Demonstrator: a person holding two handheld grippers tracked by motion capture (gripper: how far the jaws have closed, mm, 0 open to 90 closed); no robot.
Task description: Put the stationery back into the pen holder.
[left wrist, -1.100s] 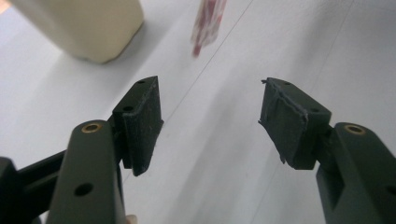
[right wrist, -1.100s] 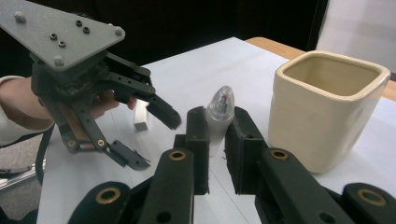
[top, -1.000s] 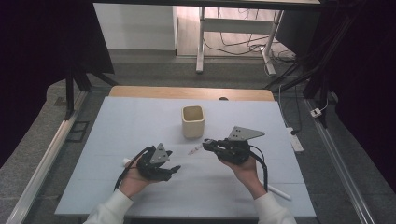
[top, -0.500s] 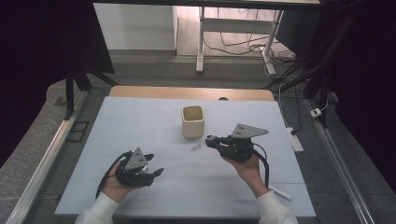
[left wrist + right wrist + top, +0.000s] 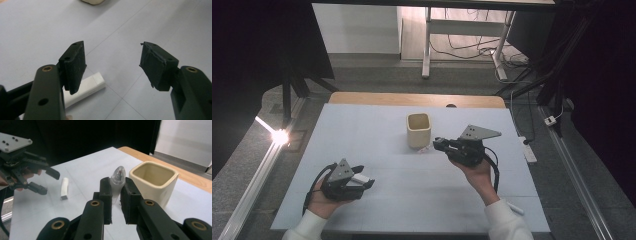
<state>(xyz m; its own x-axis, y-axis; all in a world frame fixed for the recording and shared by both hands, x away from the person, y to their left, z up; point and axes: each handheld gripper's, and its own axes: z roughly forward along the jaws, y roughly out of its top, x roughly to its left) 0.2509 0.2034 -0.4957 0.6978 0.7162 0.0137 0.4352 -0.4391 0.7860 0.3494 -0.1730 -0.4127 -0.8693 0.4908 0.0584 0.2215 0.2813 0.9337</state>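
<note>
My right gripper [image 5: 117,187] is shut on a small clear cap [image 5: 118,177] with a red tip inside, held upright just left of a cream square cup [image 5: 153,182]. In the high view the right gripper [image 5: 438,144] points left at the cup's [image 5: 418,129] front right corner. My left gripper [image 5: 364,179] is at the front left of the table, open. A short white bar [image 5: 86,87] lies flat on the table, partly behind the left pad [image 5: 75,65], and nothing is between the pads. The bar [image 5: 64,188] and the left gripper [image 5: 50,181] also show in the right gripper view.
The pale blue table top [image 5: 377,125] has a wooden strip [image 5: 412,99] along its far edge. A white pen-like thing [image 5: 514,207] lies near the front right corner by the person's right sleeve. A power strip [image 5: 528,150] sits off the right edge.
The left hand has moved left from the table's middle to the front left, so its jaws now stand at the white bar. The right hand has kept still with the cap.
</note>
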